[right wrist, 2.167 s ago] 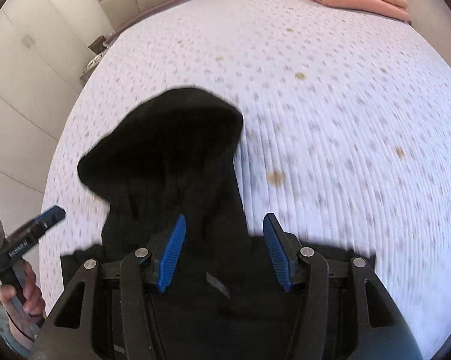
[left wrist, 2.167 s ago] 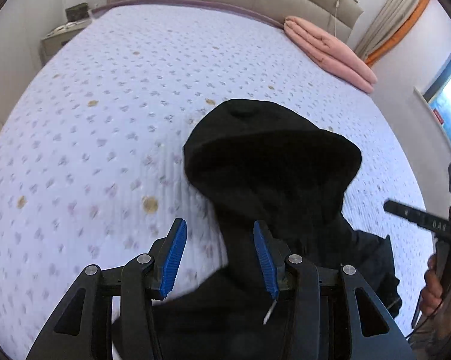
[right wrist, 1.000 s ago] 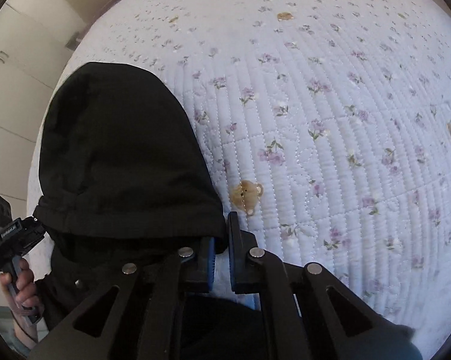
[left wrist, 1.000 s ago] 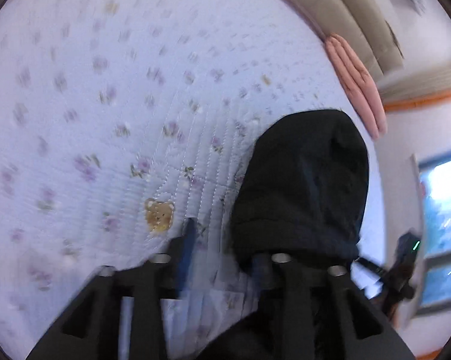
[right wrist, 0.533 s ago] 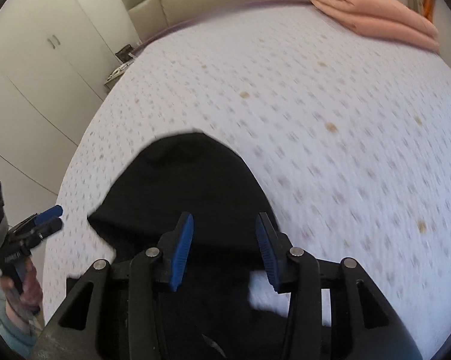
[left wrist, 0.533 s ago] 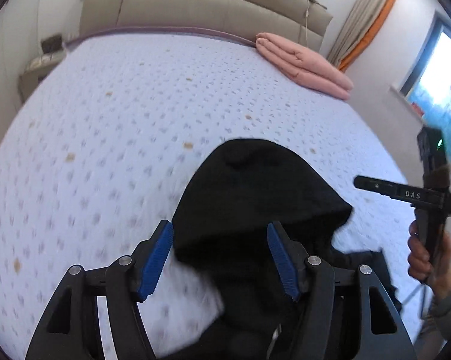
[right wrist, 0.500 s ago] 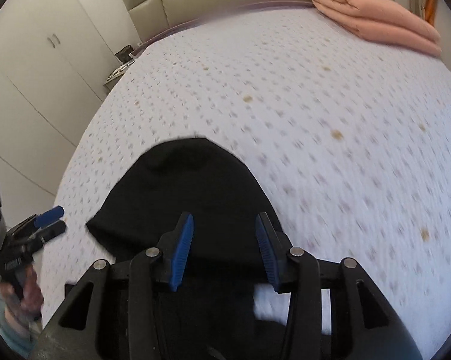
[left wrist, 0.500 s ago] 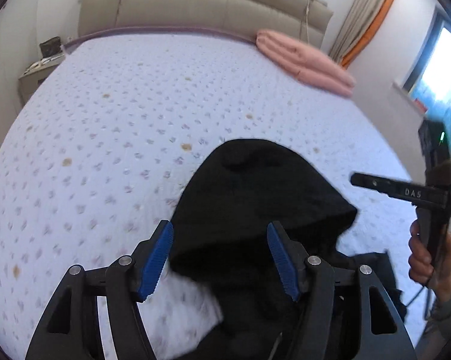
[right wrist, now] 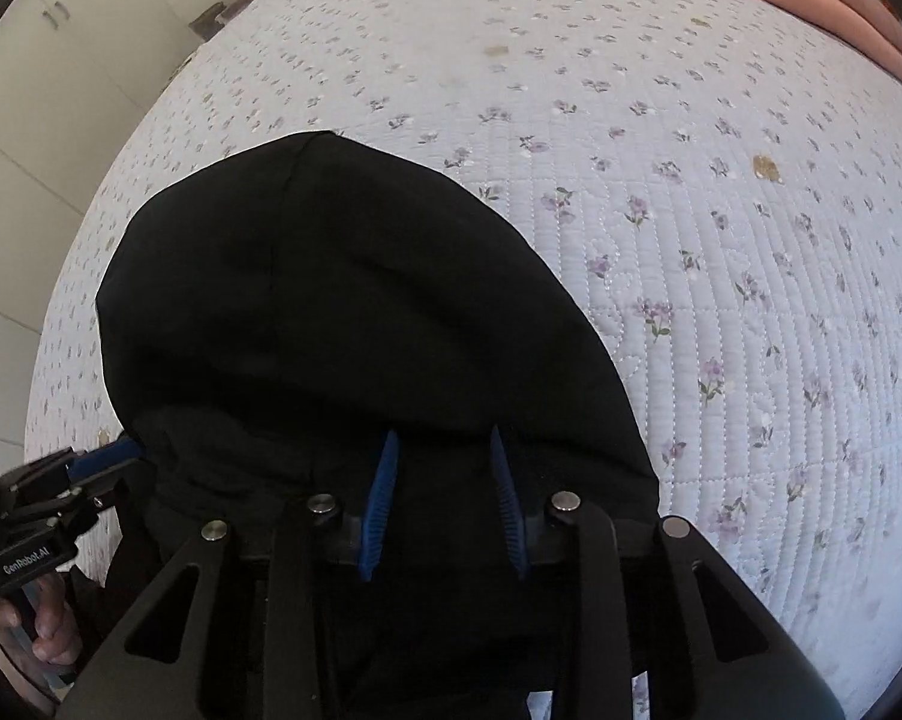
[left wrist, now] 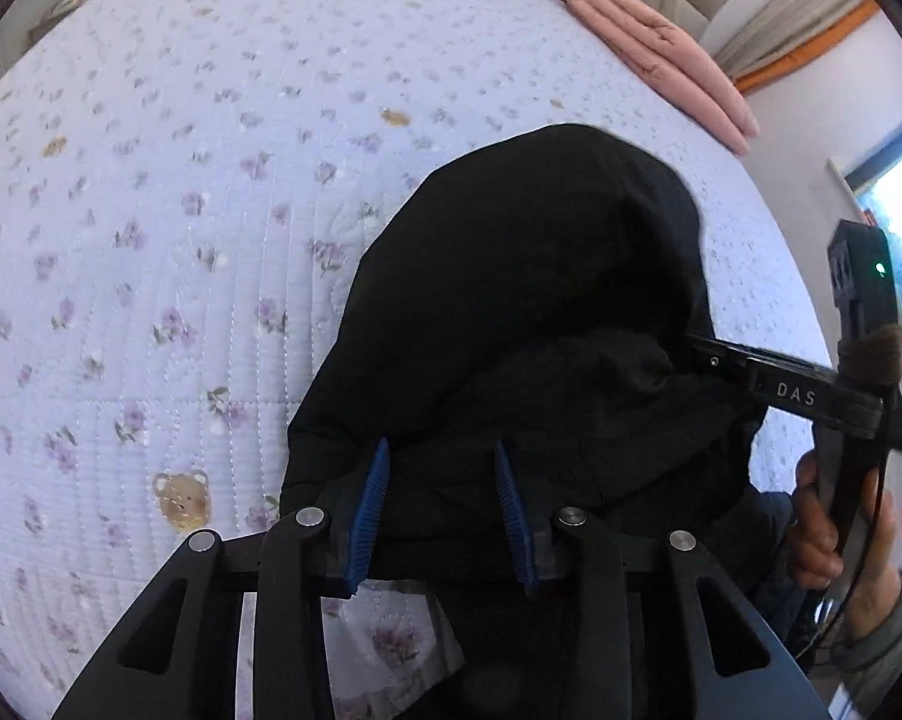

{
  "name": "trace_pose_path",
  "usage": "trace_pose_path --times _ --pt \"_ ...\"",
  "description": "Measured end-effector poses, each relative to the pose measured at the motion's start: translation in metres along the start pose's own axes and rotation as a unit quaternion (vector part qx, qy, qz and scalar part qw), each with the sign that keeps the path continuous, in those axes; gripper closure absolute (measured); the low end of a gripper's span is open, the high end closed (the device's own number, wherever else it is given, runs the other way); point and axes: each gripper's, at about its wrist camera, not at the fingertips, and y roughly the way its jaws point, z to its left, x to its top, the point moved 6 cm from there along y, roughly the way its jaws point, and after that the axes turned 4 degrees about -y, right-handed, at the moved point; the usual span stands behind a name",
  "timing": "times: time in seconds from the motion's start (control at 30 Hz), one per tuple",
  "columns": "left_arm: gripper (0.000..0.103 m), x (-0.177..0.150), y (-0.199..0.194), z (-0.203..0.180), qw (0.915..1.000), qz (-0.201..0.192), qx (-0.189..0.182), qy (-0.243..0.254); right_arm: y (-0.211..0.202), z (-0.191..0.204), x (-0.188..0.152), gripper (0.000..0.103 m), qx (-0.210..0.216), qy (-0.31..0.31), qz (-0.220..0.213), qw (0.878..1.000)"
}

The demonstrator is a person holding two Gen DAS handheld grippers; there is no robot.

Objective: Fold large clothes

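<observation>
Black hoodie [left wrist: 511,312] lies hood-up on the flowered bedspread [left wrist: 169,192], filling each frame's lower centre. Both the left gripper [left wrist: 442,510] and right gripper [right wrist: 442,498] have just been closing, jaws part-spread over its fabric; grip unclear. Pink blanket [left wrist: 661,66] upper right.

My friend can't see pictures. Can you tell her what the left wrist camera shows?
A black hoodie lies hood-up on a flowery quilted bed, with the left gripper partly open just over its lower edge. The right gripper reaches in from the right; a folded pink blanket lies beyond.
</observation>
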Motion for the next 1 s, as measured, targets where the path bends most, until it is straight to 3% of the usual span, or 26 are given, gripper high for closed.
trace_pose_path --times 0.1,0.17,0.37,0.5,0.7,1.0 --pt "0.064 0.002 -0.028 -0.009 0.9996 -0.018 -0.013 0.020 -0.017 -0.001 0.004 0.063 0.025 -0.018 0.008 0.999" --pt "0.051 0.009 -0.050 -0.013 0.9985 -0.039 -0.026 0.027 -0.041 -0.005 0.001 0.053 0.051 -0.023 -0.004 0.998" --pt "0.042 0.033 -0.084 -0.016 0.9961 -0.076 -0.019 0.041 -0.077 -0.039 -0.007 0.051 0.053 -0.006 -0.022 0.998" --pt "0.040 0.056 -0.058 -0.001 0.9988 -0.036 -0.033 0.008 -0.067 -0.066 -0.011 0.051 0.073 0.034 -0.003 0.997" --pt "0.040 0.044 -0.009 0.007 0.9988 0.024 -0.042 -0.011 -0.046 -0.094 -0.031 0.051 0.166 0.089 0.022 0.982" --pt "0.040 0.045 0.032 0.007 0.9950 0.056 -0.076 -0.031 -0.013 -0.072 -0.023 0.049 0.254 0.064 0.057 0.963"
